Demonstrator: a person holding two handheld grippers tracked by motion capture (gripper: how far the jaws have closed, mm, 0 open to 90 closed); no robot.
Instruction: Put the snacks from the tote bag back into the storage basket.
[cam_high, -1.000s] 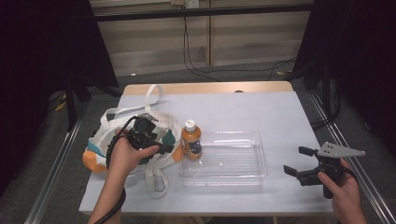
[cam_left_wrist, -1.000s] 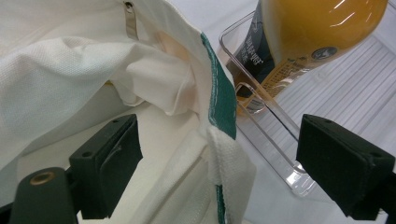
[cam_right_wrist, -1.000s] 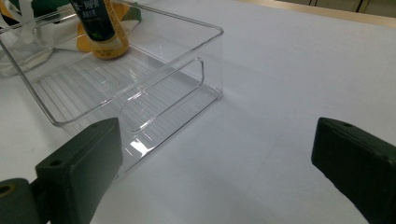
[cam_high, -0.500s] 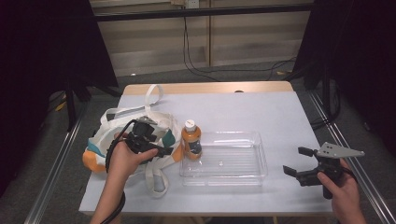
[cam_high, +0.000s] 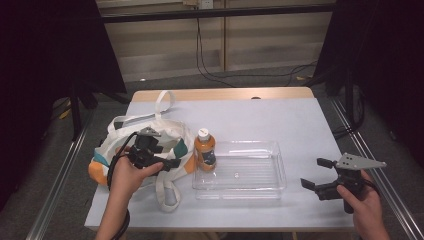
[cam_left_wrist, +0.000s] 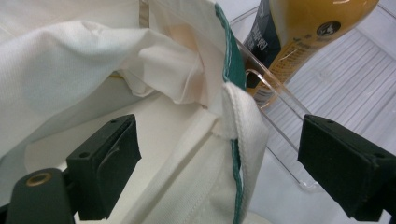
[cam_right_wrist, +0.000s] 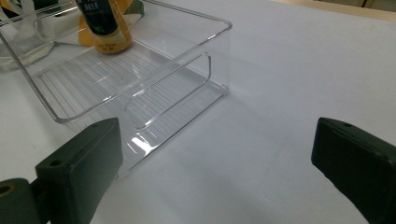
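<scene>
A pale grey table (cam_high: 260, 120) with a wooden far edge takes up most of the scene, the person's forearms coming in from the near side. On its left part lies a cream canvas tote bag (cam_high: 150, 135) with green trim and an orange patch at its outer end, its long straps looping toward the far edge and down toward the near edge. Just right of the bag sits a clear plastic bin (cam_high: 240, 172), shallow and ribbed along the bottom, with a cut-out handle in its right end wall. An orange drink bottle (cam_high: 205, 150) with a white cap and a dark label stands upright at the bin's left end, close against the bag; the right gripper view shows it inside the bin. The left hand holds the left gripper (cam_left_wrist: 219, 161) low over the bag, its jaws spread wide on either side of the bag's hemmed rim without closing on it, one jaw over the cream cloth and the other toward the bin wall. Well apart, near the table's right near corner, the right gripper (cam_right_wrist: 219, 168) hovers with its jaws wide apart and holding nothing, aimed at the bin's handle end.
</scene>
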